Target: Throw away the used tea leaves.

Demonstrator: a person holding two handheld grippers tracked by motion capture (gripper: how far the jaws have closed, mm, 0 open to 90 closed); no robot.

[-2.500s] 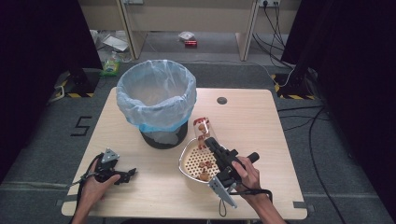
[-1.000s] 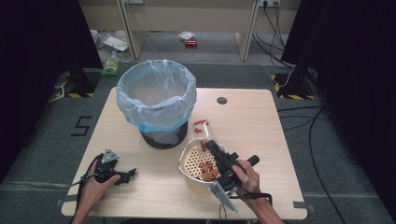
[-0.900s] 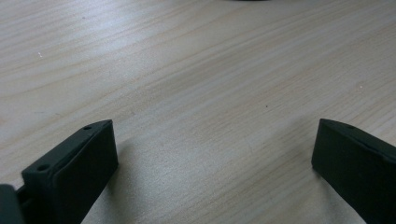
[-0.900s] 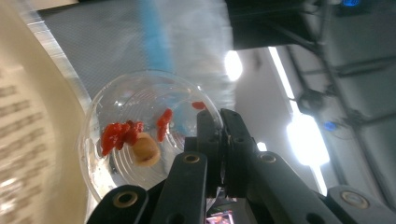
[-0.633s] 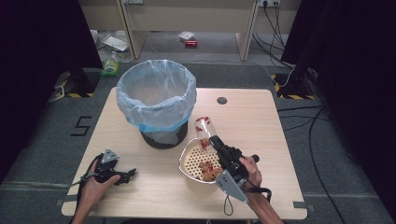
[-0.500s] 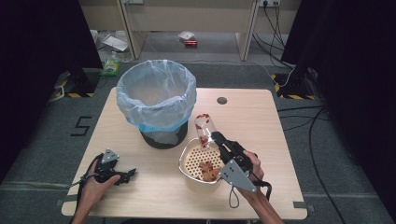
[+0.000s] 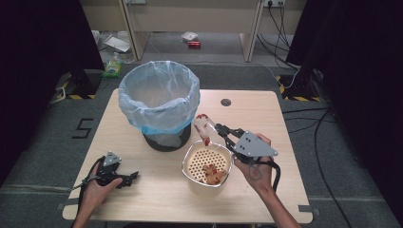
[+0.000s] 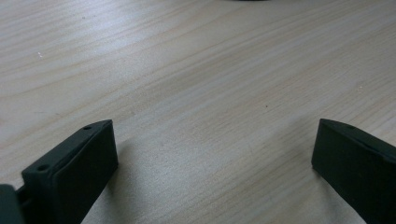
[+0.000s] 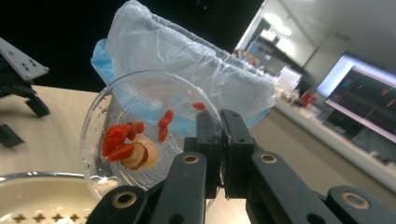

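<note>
My right gripper (image 7: 222, 130) (image 9: 218, 154) is shut on the rim of a clear plastic cup (image 7: 204, 126) (image 9: 149, 140), tipped on its side over the white perforated strainer bowl (image 7: 190, 164) (image 9: 18, 184). Red and pale food bits (image 9: 128, 145) cling inside the cup; more food (image 7: 212, 173) lies in the strainer. A bin lined with a pale blue bag (image 7: 159, 92) (image 9: 196, 74) stands just behind the cup. My left gripper (image 7: 128, 178) (image 8: 212, 154) rests open on the table at the front left, nothing between its jaws.
The wooden table (image 7: 266, 118) has a small dark round hole (image 7: 226, 101) at the back middle. Dark floor with cables and scattered items surrounds the table. The left gripper (image 9: 21, 74) appears at the left of the right gripper view.
My right hand has turned over, swinging the cup from lying low beside the strainer to tipped above its far rim. The left gripper stays put.
</note>
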